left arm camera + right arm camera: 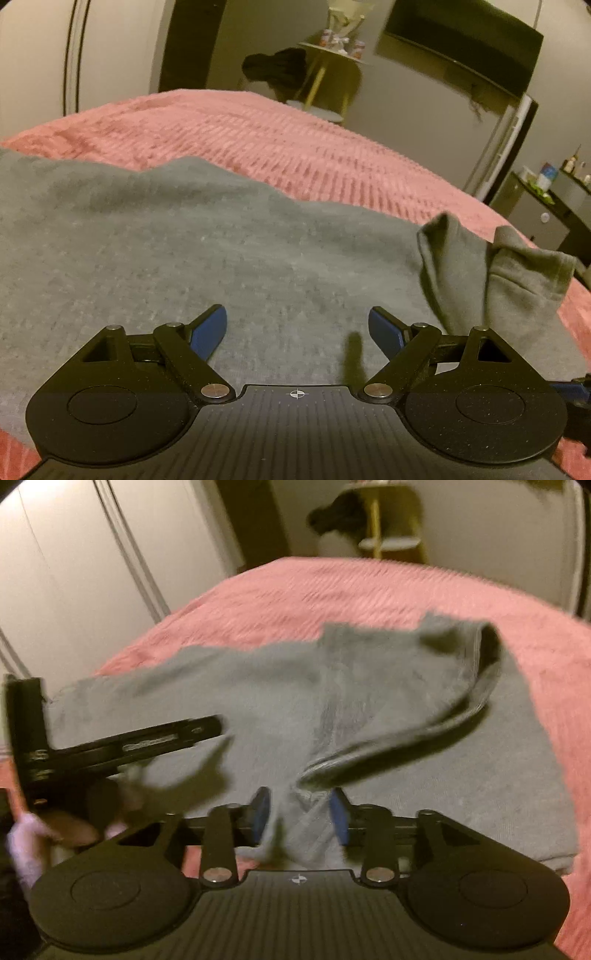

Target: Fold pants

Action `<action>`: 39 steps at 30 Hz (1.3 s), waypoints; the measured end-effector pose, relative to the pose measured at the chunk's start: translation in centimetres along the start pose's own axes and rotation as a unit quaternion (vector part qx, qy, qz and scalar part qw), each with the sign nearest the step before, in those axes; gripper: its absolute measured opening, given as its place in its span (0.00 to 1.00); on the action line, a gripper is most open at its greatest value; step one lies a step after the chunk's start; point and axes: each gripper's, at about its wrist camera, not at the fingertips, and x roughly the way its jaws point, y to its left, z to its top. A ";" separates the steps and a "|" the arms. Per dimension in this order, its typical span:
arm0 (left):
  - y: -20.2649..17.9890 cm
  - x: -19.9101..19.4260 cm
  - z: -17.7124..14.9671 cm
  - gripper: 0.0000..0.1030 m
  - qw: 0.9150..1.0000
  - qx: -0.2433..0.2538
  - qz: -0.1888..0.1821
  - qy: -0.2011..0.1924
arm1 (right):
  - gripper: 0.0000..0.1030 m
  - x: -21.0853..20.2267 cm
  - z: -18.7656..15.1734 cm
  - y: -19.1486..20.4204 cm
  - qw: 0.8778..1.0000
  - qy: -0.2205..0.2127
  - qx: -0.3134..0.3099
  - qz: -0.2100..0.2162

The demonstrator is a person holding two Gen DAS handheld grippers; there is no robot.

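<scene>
Grey pants [184, 251] lie spread on the pink bedspread [295, 147]. My left gripper [297, 325] hovers just over the flat cloth, open, with nothing between its blue pads. At the right a flap of the pants [461, 266] stands lifted. In the blurred right wrist view, a raised fold of the pants [369, 709] runs down to my right gripper [299, 810]. Its bunched end sits between the jaws, which stand apart, and a gap shows at the left pad [260, 808]. The left gripper's black body [122, 749] and a hand in a pink sleeve [22, 849] are at the left.
The bed's far edge [369, 559] faces a small table with yellow legs [325, 77] and a dark bundle [277, 70] beside it. White wardrobe doors [74, 572] stand on the left. A dark screen [461, 48] hangs on the wall, and a shelf with bottles [554, 177] is at the right.
</scene>
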 end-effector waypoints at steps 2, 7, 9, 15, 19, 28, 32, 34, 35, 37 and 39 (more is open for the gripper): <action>0.2 0.0 0.1 0.87 1.000 -0.013 -0.016 0.004 | 0.56 -1.4 0.0 -0.7 0.999 -0.030 0.012 -0.001; -0.2 0.4 0.0 0.87 1.000 -0.012 -0.025 0.007 | 0.49 -4.7 0.2 -6.6 0.976 -0.122 0.175 -0.048; -0.4 0.5 -0.1 0.87 1.000 -0.004 -0.023 0.008 | 0.38 -5.1 0.3 -9.0 0.956 -0.151 0.240 -0.074; -0.4 0.8 -0.1 0.91 0.999 -0.009 -0.040 0.007 | 0.33 -0.6 0.2 -11.9 0.917 -0.151 0.361 -0.080; -0.6 0.9 -0.3 0.92 0.998 0.001 -0.066 0.008 | 0.32 3.8 1.8 -11.3 0.914 -0.128 0.385 0.016; -1.5 1.5 -0.4 0.92 0.981 -0.005 -0.188 0.054 | 0.41 0.5 -1.0 -10.2 0.916 -0.181 0.357 0.033; -3.2 2.5 -0.5 0.92 0.955 -0.027 -0.268 0.121 | 0.41 -3.4 -5.0 -11.3 0.912 -0.203 0.352 -0.055; -4.5 3.7 -0.5 0.92 0.945 -0.038 -0.286 0.157 | 0.41 -3.8 -7.2 -12.7 0.889 -0.215 0.403 -0.028; -5.1 4.3 -0.6 0.91 0.945 -0.040 -0.279 0.164 | 0.41 -3.9 -7.8 -13.3 0.878 -0.223 0.424 -0.005; -6.2 5.6 -0.3 0.83 0.948 -0.046 -0.258 0.178 | 0.41 -3.6 -7.9 -13.3 0.879 -0.221 0.423 -0.001; -6.5 6.6 0.0 0.70 0.944 -0.071 -0.259 0.190 | 0.42 -3.3 -7.5 -12.9 0.888 -0.215 0.405 -0.004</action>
